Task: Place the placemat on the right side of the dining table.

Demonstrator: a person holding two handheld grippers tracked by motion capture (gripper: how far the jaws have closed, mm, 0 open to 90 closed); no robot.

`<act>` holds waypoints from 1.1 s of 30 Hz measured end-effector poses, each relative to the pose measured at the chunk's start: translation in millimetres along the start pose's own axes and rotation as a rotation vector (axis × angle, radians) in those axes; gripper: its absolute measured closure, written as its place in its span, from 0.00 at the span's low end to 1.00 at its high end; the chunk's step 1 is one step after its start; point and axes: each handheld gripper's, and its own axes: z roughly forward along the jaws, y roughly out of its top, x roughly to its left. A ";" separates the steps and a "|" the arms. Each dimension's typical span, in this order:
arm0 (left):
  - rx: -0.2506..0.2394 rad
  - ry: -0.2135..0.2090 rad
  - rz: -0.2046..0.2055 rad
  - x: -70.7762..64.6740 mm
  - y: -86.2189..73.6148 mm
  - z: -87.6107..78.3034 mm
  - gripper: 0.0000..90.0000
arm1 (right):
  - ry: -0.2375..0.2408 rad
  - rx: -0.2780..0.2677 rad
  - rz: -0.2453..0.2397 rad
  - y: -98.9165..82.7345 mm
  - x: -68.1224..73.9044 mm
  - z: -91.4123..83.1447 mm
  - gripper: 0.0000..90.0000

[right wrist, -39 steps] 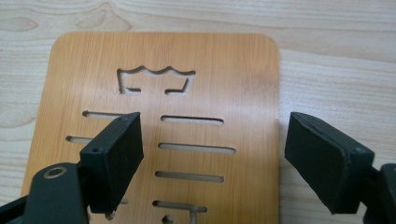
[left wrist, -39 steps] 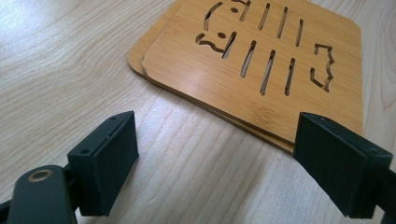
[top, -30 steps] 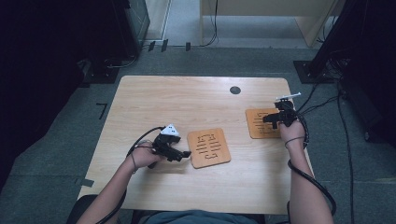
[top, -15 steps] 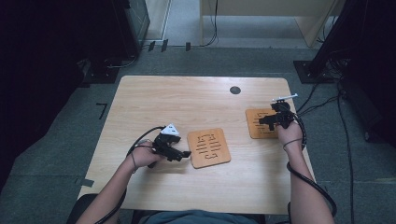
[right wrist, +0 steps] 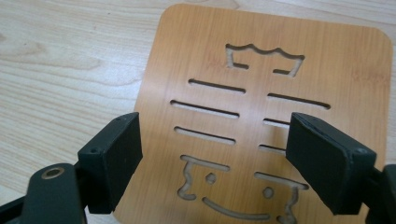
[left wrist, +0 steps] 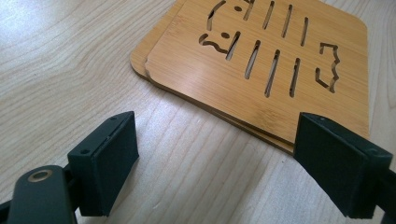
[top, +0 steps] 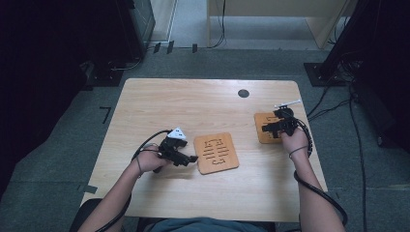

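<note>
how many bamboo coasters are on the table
3. Two are stacked, slightly offset, mid-table by the left tool: top coaster, lower coaster. A single coaster lies near the right edge under the open right tool.

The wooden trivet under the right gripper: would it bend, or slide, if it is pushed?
The wooden trivet looks like a thin rigid board, so it probably stays stiff. Lying flat on the smooth table, it would likely slide. The cut-out slots suggest low weight.
</note>
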 end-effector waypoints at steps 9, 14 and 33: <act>0.006 0.000 0.001 0.3 2.6 1.7 0.14 | 0.022 -0.001 -0.013 -8.2 11.5 -1.2 0.21; 0.009 -0.001 0.004 0.8 3.3 1.8 0.14 | 0.027 0.000 -0.033 -11.2 20.6 -1.9 0.21; -0.005 0.000 0.003 2.7 4.1 3.7 0.14 | 0.085 0.017 -0.150 -16.6 71.9 3.3 0.21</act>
